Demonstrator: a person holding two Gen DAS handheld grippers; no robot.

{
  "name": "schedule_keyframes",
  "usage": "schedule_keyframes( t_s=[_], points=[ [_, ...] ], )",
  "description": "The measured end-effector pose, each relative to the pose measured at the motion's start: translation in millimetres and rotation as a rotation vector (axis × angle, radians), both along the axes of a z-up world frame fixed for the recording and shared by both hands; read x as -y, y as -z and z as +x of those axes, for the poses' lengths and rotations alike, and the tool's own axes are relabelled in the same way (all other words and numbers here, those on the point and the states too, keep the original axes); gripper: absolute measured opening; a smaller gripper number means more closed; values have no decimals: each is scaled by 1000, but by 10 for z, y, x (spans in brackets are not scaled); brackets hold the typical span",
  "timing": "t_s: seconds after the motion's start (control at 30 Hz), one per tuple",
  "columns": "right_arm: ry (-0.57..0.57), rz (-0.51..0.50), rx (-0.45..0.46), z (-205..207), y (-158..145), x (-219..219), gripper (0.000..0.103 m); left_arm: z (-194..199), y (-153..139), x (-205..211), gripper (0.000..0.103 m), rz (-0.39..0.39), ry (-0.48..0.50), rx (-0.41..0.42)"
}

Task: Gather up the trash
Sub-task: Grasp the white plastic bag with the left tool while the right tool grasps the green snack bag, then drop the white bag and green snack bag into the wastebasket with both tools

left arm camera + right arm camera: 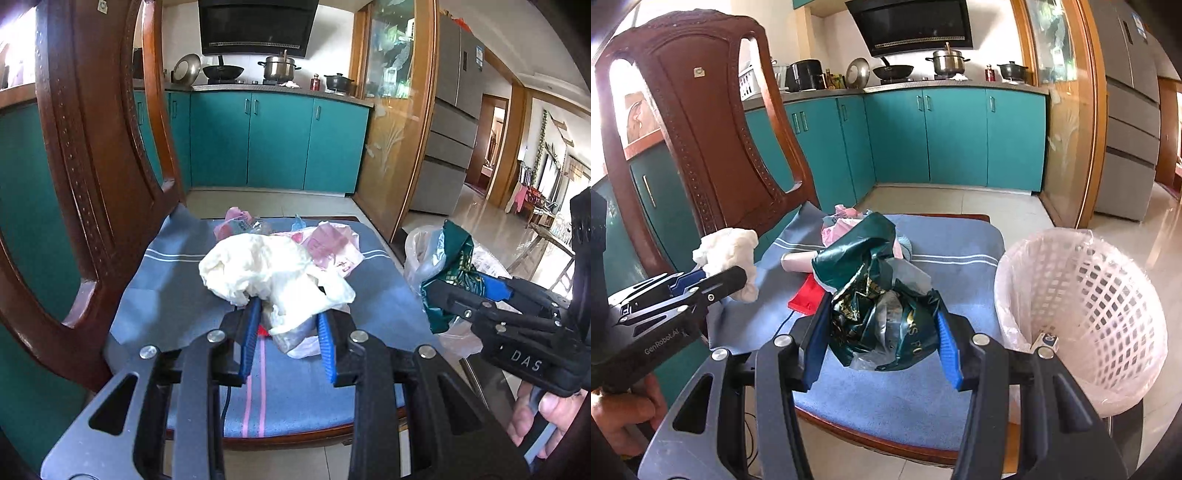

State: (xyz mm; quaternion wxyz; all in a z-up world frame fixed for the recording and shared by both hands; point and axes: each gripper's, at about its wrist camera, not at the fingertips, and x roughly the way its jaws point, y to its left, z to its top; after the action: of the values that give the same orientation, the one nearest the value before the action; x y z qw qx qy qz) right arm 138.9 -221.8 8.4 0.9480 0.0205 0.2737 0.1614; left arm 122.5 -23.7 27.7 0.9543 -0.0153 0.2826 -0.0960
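Left gripper (286,314) clamped on white crumpled tissue (258,269), frame centre. Right gripper (882,325) clamped on green foil wrapper (875,295); white basket (1108,295) lower right.

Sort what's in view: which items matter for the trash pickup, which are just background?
Job:
- white crumpled tissue, held in left gripper
- green foil wrapper, held in right gripper
- pink plastic scraps on the seat cushion
- white lined basket

Background:
- chair back
- teal cabinets
- pots
- fridge
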Motion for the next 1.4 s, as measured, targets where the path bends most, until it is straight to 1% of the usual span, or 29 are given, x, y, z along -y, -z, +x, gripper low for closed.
schedule_keyframes(
  t_s=[0.47,1.23,1.33,1.4],
  points=[
    [-6,-11,-16,30,63,-34,51,-40,1,39,30,8,-4,-6],
    [-10,-19,-20,42,71,-47,51,-30,29,49,30,16,-6,-19],
    [3,-19,-7,36,54,-19,51,-27,37,42,30,15,-4,-19],
    [43,-7,27,28,-24,111,51,-27,42,39,30,15,-3,-19]
  ],
)
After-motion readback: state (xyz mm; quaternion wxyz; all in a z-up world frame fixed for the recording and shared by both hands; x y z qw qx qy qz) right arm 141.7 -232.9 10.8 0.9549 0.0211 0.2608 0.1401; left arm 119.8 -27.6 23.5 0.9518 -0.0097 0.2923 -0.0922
